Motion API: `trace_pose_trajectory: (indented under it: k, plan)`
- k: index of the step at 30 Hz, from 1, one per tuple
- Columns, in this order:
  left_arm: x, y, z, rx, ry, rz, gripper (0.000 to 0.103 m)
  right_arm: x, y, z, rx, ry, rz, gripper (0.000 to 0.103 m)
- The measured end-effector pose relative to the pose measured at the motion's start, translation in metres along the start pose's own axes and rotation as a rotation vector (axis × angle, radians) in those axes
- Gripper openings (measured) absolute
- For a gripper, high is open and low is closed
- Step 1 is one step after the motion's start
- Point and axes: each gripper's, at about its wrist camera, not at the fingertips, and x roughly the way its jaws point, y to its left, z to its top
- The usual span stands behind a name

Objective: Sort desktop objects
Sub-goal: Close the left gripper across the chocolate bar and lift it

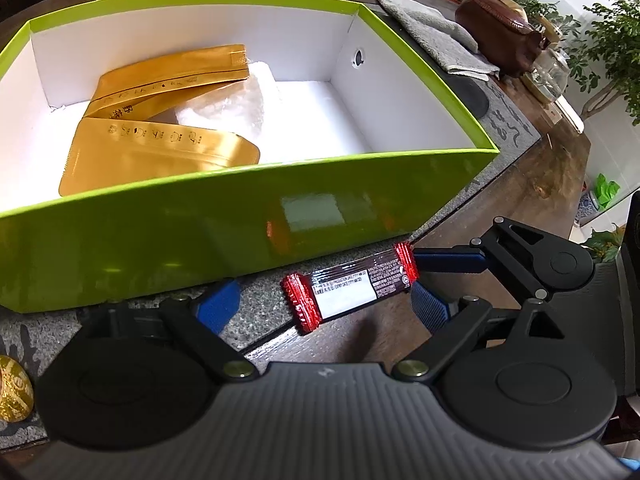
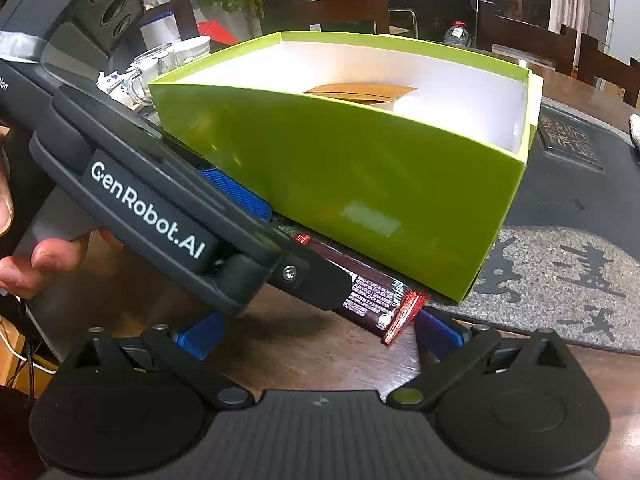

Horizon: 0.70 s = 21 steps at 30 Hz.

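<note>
A dark snack bar with red crimped ends [image 1: 348, 288] lies on the table just in front of the green box [image 1: 160, 236]. My left gripper [image 1: 324, 304] is open, its blue fingers either side of the bar. The right gripper [image 1: 416, 276] reaches in from the right, open, its fingers around the bar's right end. In the right wrist view the bar [image 2: 376, 300] lies between my right gripper's [image 2: 316, 332] open fingers, partly hidden by the left gripper body [image 2: 152, 208]. The box holds gold pouches [image 1: 160, 136] and a clear plastic bag [image 1: 236, 100].
A grey cloth [image 1: 432, 28], a brown teapot [image 1: 500, 36] and glassware [image 1: 552, 72] stand beyond the box on the right. A gold foil item [image 1: 14, 388] lies at the left edge. Cups [image 2: 168, 64] stand behind the box. A grey mat with calligraphy [image 2: 560, 280] lies to the right.
</note>
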Motion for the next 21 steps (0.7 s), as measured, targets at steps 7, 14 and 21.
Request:
trace_pose_trajectory:
  k: [7,14,21]
  plan:
    - [0.001,-0.001,-0.003,-0.005,0.001,-0.046,0.092,-0.001,0.005,-0.002,-0.004,0.003,0.001,0.103]
    - [0.002,-0.007,-0.005,0.005,0.006,-0.072,0.091,0.003,0.010,-0.001,-0.012,-0.001,0.011,0.103]
    - [0.003,-0.007,-0.005,0.007,0.005,-0.100,0.090,0.004,0.013,-0.002,-0.011,-0.008,0.034,0.103]
